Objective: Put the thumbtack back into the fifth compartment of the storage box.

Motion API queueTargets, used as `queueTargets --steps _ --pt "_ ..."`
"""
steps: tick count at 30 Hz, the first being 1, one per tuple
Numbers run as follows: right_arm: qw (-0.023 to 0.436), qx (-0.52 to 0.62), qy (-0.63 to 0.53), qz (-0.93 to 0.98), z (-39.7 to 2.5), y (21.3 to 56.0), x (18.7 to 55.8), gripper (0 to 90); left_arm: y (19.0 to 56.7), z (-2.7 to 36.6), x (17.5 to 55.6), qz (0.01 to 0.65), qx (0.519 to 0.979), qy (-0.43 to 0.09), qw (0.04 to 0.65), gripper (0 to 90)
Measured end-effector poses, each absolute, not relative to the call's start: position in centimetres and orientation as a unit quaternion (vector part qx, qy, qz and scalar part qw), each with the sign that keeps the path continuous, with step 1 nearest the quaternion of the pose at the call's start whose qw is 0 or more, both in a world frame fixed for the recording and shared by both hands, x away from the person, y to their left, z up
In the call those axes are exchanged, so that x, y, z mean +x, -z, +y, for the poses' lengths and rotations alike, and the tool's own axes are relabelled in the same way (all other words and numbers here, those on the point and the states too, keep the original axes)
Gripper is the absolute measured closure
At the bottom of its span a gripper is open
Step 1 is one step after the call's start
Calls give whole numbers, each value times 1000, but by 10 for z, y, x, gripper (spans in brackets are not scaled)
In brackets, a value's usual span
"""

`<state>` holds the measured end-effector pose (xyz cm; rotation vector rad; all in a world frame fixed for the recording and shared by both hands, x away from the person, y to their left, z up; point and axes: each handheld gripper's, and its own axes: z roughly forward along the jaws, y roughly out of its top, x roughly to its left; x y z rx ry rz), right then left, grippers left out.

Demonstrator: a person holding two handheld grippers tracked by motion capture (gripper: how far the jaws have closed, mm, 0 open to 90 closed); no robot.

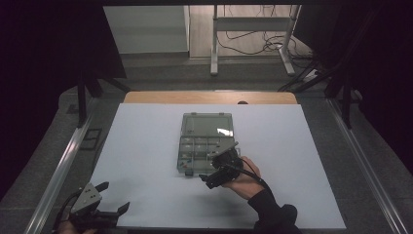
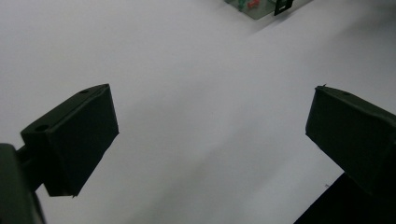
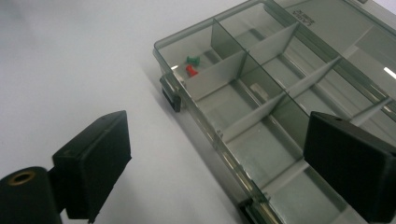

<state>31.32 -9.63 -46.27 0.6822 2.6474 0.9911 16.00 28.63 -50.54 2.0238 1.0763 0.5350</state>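
1. We're looking at a counter (image 1: 146,161) covered with a plain white sheet, with a strip of wood showing at its far edge. Around it the room goes mostly dark; past the far edge there's grey floor, a white metal frame (image 1: 253,39) and some loose cables (image 1: 253,46), all pretty dim.
2. Mid-counter sits a clear grey organizer box (image 1: 204,142), lid open and lying flat behind the tray. The right gripper view cuts it off at the top and right, so we can't see all its compartments there.
3. The right hand-held gripper (image 1: 219,168) is over the box's near right corner, held by a hand with a dark sleeve. Its jaws are spread wide with nothing between them; in its own view one jaw hangs over the bare sheet and the other over the compartments.
4. The left hand-held gripper (image 1: 109,197) is down at the near left corner of the counter, well apart from the box, jaws also spread and empty. The hand under it is cut off by the frame edge.
5. In the corner compartment we spot a green pushpin (image 3: 192,59) and a red pushpin (image 3: 191,70) just beside each other. Other compartments hold small bits too blurry to make out.
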Motion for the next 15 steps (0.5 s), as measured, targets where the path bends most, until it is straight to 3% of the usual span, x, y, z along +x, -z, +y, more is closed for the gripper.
queueTargets --steps 15 --pt "125 243 -343 899 -114 459 300 6 505 286 160 421 795 -211 383 28"
